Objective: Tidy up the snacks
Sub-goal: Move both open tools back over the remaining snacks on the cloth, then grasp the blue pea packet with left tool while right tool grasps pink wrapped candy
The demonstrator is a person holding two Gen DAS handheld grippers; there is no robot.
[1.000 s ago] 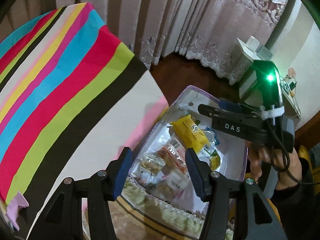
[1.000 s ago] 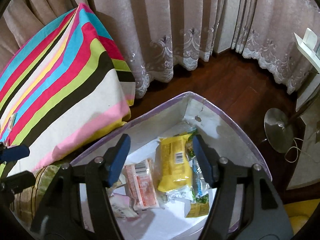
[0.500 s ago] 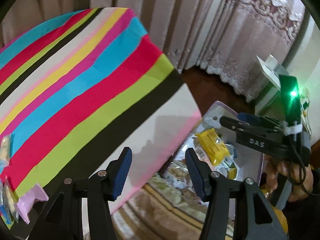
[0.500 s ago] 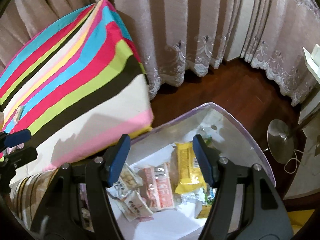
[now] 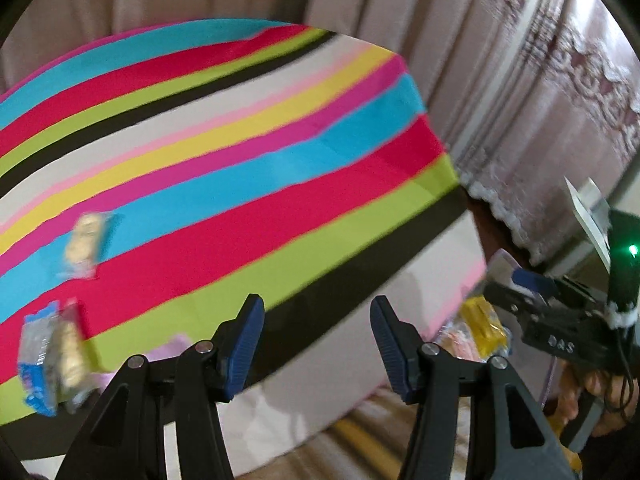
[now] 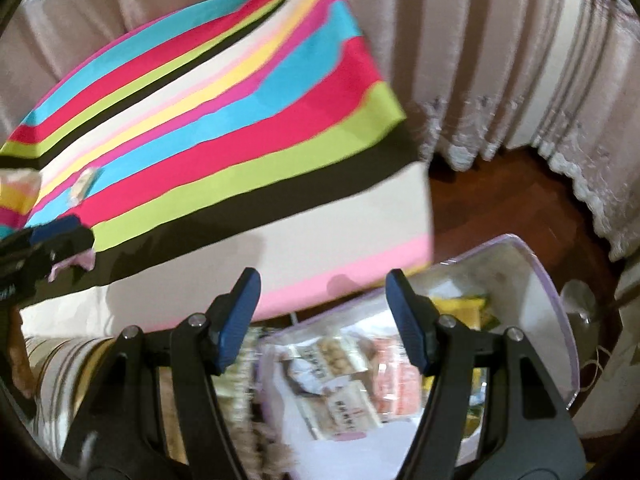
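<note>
Both views were smeared by motion, so print on the wrappers could not be read and several packets were only coloured blurs. The striped cloth (image 5: pixel 248 184) was the largest thing, a smooth fabric in bands of cyan, red, lime, black, cream, pink and yellow, draped over a boxy surface whose near side hung down cream and pink; its left end ran out of the frame. Behind it hung pale pleated curtains (image 6: pixel 500 52) with lace hems, above dark wooden floor (image 6: pixel 492 200).

The storage box (image 6: pixel 560 304), translucent with a lilac rim and rounded corners, sat low beside the cloth's corner; the right claw's arms covered part of it. Inside lay crinkly snack packets (image 6: pixel 340 364), cream, orange-pink and yellow, overlapping one another. In the left view only a sliver of the box showed, with a yellow packet (image 5: pixel 482 322) half hidden behind the right claw's black body.

The left claw (image 5: pixel 316 344) hung over the cloth's near edge with its ribbed blue pads apart and nothing between them. A biscuit packet (image 5: pixel 86 244) lay well up and to its left on the cyan stripe, and a blue-edged packet (image 5: pixel 52 360) lay at the far left, cut by the frame.

The right claw (image 6: pixel 322 320) stood apart too, empty, above the box's near rim, with the packets just below and beyond its tips.
</note>
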